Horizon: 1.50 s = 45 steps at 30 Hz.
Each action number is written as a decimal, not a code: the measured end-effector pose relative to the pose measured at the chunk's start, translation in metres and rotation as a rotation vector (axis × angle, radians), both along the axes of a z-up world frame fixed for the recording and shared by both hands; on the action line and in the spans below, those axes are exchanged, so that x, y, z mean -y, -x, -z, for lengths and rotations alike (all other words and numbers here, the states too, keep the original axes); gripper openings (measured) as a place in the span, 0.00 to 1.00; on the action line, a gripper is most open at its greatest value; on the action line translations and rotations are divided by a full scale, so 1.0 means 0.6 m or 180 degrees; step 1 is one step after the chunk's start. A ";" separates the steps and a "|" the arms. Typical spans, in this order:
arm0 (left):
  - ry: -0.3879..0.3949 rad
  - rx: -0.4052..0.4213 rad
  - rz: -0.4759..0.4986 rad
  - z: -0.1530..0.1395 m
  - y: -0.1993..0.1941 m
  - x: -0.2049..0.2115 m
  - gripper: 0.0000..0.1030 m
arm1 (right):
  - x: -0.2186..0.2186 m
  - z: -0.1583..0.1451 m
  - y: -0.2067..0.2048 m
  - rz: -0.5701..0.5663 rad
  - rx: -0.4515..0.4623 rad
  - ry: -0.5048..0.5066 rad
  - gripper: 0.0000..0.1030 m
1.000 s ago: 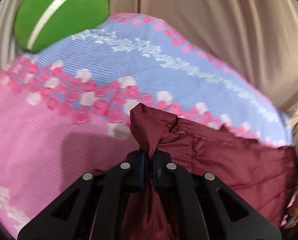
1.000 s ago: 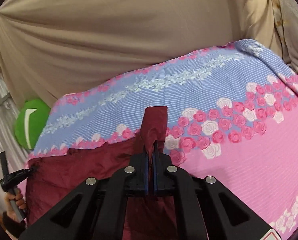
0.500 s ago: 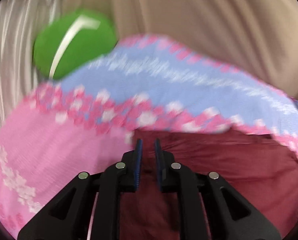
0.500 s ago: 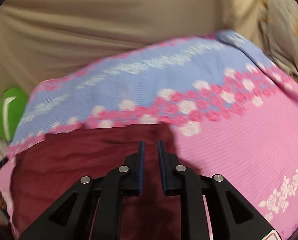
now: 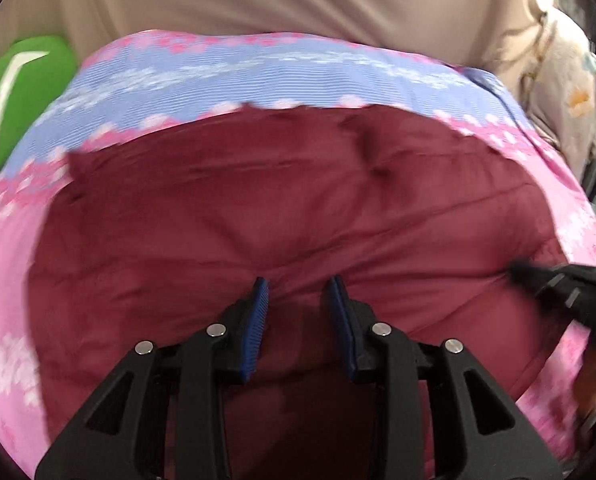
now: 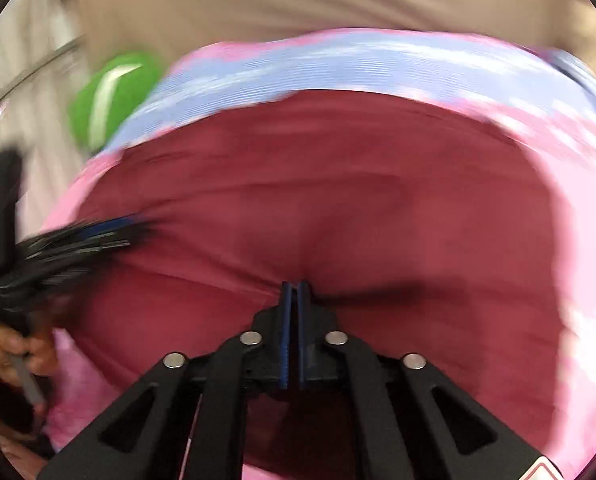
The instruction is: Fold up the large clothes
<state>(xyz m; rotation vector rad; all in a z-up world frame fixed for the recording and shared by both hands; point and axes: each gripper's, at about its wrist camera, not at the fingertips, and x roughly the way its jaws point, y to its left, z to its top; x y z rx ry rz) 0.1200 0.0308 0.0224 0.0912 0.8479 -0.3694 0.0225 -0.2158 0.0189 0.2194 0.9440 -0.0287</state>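
Two grippers worked over one maroon padded garment (image 5: 289,208), which filled the middle of both wrist views and lay flat on a pink and blue floral bedcover (image 5: 257,72). In the left wrist view the left gripper (image 5: 300,286) sat at the lower centre, its blue pads (image 5: 259,312) spread with nothing pinched between them; its jaws had just been opening, and the cloth lay beneath them, not in them. The right gripper (image 6: 293,286) at the lower centre of its own view had just closed, its pads pressed together at a crease in the fabric; whether any cloth was caught in them the blur hid. A green cushion (image 5: 13,96) lay at the left edge. Judging by the neat, doubled-looking rectangle, one fold seemed done, with the far edge laid across the bedcover's blue band. At least a further fold across the middle, and some smoothing of the puckers, probably remained.
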 end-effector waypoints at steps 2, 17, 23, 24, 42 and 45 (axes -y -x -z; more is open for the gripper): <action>-0.0080 0.0004 -0.0187 0.004 0.008 -0.039 0.31 | 0.067 0.005 0.049 0.0387 -0.0042 0.0002 0.00; 0.0022 0.0221 -0.0690 -0.059 -0.104 -0.123 0.56 | 0.046 -0.090 -0.037 0.0270 0.0476 0.0100 0.13; -0.0008 -0.0176 -0.0982 0.019 -0.204 -0.145 0.57 | 0.095 0.013 -0.157 0.0510 0.0020 0.0203 0.00; 0.0018 -0.0182 -0.0988 0.026 -0.208 -0.154 0.57 | 0.117 0.024 -0.152 0.0577 0.0004 0.0059 0.00; -0.0171 -0.0042 -0.0988 0.042 -0.204 -0.143 0.58 | 0.153 -0.023 -0.130 0.0863 0.0054 0.0017 0.09; -0.0192 -0.0032 -0.0987 0.042 -0.204 -0.142 0.58 | 0.179 -0.013 -0.162 0.0993 -0.0015 0.0083 0.09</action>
